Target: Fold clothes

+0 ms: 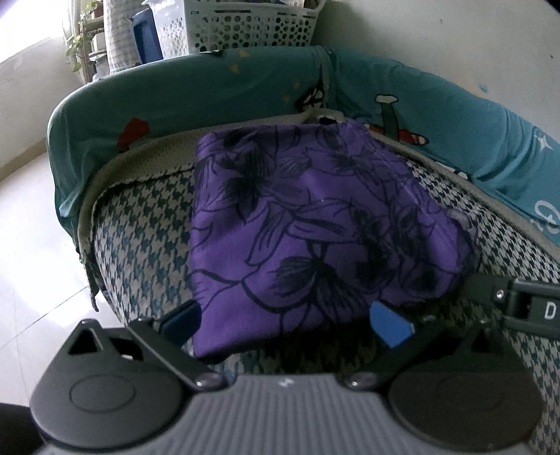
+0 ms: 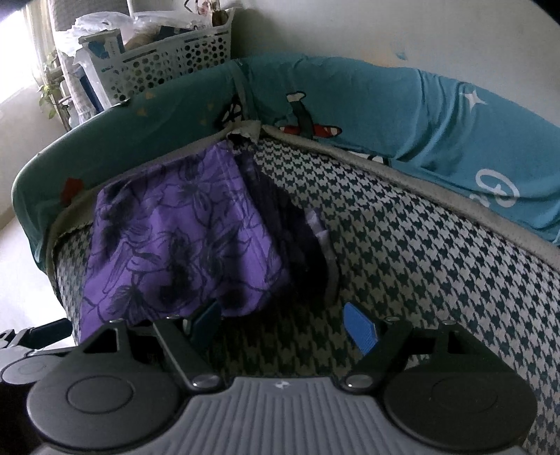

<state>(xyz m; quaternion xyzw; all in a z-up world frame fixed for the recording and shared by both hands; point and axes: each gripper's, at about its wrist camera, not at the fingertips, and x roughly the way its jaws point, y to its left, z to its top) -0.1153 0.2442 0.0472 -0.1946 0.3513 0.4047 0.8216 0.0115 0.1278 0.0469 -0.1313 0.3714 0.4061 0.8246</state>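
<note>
Purple floral garment is seen folded into a compact block, lying flat on the houndstooth seat cushion, toward its back-left corner. Far edge of the garment sits against the grey piping at the back edge of the cushion. In the right wrist view the garment shows stacked layers along its right side, with a pale strip, maybe a label or lining, hard to tell in shadow.

Left gripper is held over the near edge of the garment, jaws spread wide, blue pads on either side of the near hem. No pinch is seen; the fabric lies between and beneath them, whether touched is unclear.

Right gripper is spread wide too, nothing between the pads, only bare cushion. Its left pad is just beside the garment's near-right corner. Part of the right gripper is seen at the right edge of the left wrist view.

Teal printed cover is draped over the backrest behind the cushion. White perforated basket is seen beyond the backrest, a potted plant near the bright window at left.
</note>
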